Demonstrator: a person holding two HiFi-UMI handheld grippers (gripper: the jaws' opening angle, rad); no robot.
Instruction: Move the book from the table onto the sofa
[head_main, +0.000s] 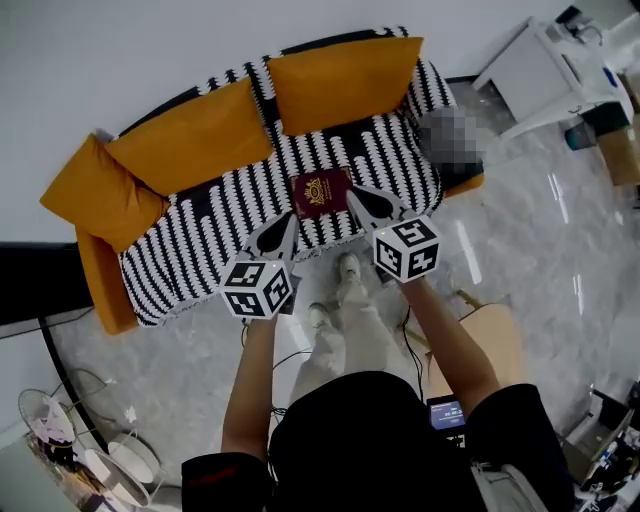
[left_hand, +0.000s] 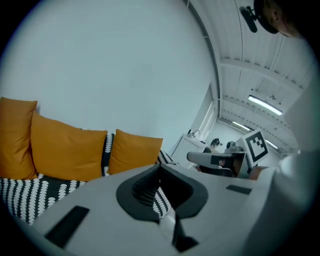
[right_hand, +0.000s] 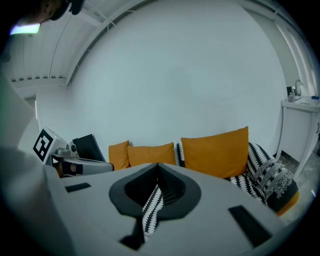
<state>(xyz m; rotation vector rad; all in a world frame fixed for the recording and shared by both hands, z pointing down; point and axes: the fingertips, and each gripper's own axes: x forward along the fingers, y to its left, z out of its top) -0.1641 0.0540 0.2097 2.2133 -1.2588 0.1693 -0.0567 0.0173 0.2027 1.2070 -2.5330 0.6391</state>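
On the striped sofa lies the maroon book, likely light, stiff and best pinched at an edge, while left claw and right claw hang closed, empty.

place: living room | signs: striped sofa, orange cushions, marble floor

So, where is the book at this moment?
In the head view, the dark red book lies flat on the seat of the striped sofa, slightly right of its middle, in front of the right orange cushion.
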